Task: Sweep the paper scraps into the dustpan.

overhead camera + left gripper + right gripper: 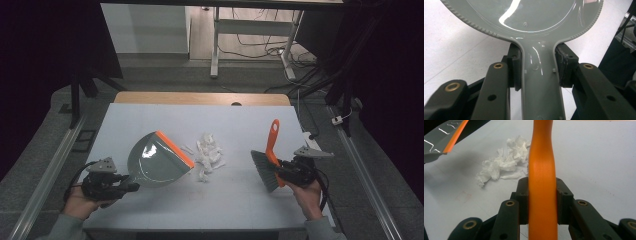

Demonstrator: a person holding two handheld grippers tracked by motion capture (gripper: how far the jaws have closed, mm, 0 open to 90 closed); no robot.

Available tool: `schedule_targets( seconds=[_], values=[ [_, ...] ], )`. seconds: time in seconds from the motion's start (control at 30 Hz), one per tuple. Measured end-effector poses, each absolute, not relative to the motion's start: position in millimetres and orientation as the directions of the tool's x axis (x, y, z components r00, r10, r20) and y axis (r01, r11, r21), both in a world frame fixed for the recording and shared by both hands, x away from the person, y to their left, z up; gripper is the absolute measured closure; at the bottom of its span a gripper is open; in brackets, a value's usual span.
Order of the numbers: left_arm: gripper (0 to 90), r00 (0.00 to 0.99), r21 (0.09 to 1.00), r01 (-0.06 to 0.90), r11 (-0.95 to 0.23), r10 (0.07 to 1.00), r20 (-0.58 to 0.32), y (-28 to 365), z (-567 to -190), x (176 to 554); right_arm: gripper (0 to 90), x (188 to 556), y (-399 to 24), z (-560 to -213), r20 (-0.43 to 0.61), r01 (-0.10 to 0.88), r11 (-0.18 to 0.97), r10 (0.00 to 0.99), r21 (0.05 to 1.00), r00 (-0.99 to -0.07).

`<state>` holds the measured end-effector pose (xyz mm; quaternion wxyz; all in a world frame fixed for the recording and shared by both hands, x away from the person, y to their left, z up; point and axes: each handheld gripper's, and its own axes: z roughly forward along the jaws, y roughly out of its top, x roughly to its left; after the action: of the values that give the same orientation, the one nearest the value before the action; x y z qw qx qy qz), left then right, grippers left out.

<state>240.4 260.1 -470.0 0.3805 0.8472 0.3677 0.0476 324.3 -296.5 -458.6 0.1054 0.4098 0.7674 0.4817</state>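
A grey dustpan [152,162] with an orange lip rests tilted on the white table, its lip facing right toward a pile of torn white paper scraps [209,154]. My left gripper [131,186] is shut on the dustpan's handle [541,82], a pad pressed on each side. Right of the scraps, my right gripper [278,171] is shut on the orange handle [542,182] of a hand brush [267,165], whose grey bristles point toward the scraps. In the right gripper view the paper scraps [504,163] lie ahead at left, with the dustpan's lip [445,137] beyond them.
The white table cover [165,205] ends in a wooden strip [200,98] at the far edge. Metal rails run along both sides of the table. A white desk frame and floor cables stand beyond.
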Motion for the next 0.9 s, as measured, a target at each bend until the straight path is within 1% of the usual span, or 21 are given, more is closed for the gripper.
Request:
schedule_targets(
  seconds=[0.43, 0.6, 0.9],
  values=[
    [62.0, 0.737, 0.634, 0.603, -0.484, 0.643, -0.210, 255, -479, 238, 70.1, 328, -288, -456, 0.226, 0.518, 0.205, 0.726, 0.831, -0.650],
    [62.0, 0.757, 0.611, 0.593, -0.524, 0.621, -0.202, 249, -484, 236, 70.1, 333, -285, -454, 0.218, 0.515, 0.207, 0.731, 0.832, -0.646],
    [62.0, 0.771, 0.596, 0.585, -0.550, 0.605, -0.198, 243, -492, 238, 70.1, 353, -258, -445, 0.212, 0.509, 0.210, 0.730, 0.834, -0.650]
  ],
)
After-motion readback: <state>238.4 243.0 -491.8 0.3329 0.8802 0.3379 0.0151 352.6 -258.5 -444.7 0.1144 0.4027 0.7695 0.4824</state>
